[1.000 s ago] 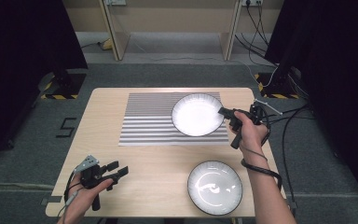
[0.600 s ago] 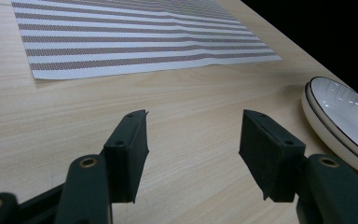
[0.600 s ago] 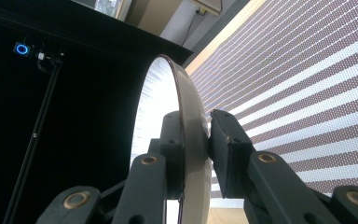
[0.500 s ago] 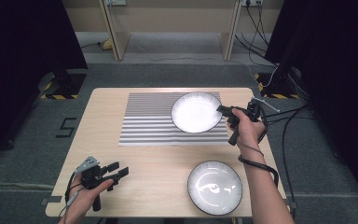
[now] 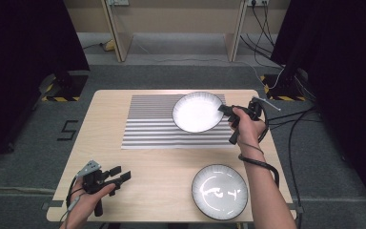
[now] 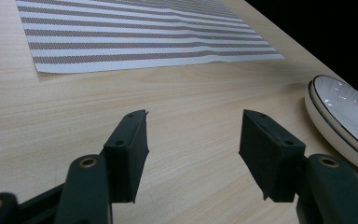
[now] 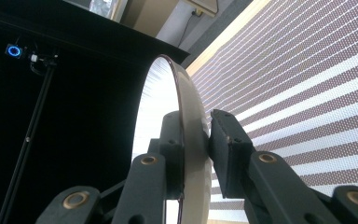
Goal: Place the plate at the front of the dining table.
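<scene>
Wooden surface [image 5: 157, 162] on grey floor, dark curtains both sides. White plate [image 5: 198, 111] over right end of striped mat [image 5: 147, 121], near far right edge, rim pinched between jaws of right gripper [image 5: 225, 110]; rim seen edge-on between jaws, right gripper view [image 7: 186, 140]. Two plates counted: second plate [image 5: 219, 192] lies at near right edge, beside right forearm. One mat. Left gripper [image 5: 119, 175] at near left corner, jaws apart, gripping nothing. Bare wood between mat and near edge.
</scene>
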Tool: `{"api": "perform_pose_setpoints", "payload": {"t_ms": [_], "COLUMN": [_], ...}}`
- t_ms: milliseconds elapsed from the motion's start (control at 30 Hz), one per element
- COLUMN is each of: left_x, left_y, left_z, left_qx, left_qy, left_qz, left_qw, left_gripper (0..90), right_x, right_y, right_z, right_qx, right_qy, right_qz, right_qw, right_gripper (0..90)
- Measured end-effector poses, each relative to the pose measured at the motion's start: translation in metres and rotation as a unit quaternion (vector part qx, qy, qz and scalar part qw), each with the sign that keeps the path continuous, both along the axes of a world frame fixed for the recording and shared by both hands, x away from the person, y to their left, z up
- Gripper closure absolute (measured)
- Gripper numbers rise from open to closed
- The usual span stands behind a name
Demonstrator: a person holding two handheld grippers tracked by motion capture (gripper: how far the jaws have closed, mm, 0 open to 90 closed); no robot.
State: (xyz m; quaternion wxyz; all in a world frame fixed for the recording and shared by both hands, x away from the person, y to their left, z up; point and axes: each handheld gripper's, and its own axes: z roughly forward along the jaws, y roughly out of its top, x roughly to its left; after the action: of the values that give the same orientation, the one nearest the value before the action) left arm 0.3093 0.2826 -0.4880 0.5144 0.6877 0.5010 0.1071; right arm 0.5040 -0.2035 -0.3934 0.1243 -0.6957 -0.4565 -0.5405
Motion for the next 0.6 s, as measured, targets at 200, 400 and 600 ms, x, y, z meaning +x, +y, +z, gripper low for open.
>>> {"api": "perform_pose_setpoints", "payload": {"t_ms": [200,400,600], "left_x": [0.001,0.000,0.000], "left_y": [0.000,0.000,0.003], "left_z": [-0.001,-0.003,-0.005], "left_qx": [0.001,-0.001,-0.003], "left_qy": [0.002,0.003,0.005], "left_qz": [-0.001,-0.001,0.002], "left_qw": [1.0000,1.0000,1.0000], "left_gripper": [41.3,41.3,41.3], "right_x": [0.007,0.014,0.022], "right_y": [0.005,0.013,0.020], "right_z": [-0.002,-0.004,-0.006], "right_qx": [0.001,-0.001,-0.003], "right_qy": [0.003,0.007,0.009], "right_qz": [0.001,0.003,0.005], "right_qw": [1.0000,1.0000,0.9999], "right_gripper": [75.1,75.1,75.1]}}
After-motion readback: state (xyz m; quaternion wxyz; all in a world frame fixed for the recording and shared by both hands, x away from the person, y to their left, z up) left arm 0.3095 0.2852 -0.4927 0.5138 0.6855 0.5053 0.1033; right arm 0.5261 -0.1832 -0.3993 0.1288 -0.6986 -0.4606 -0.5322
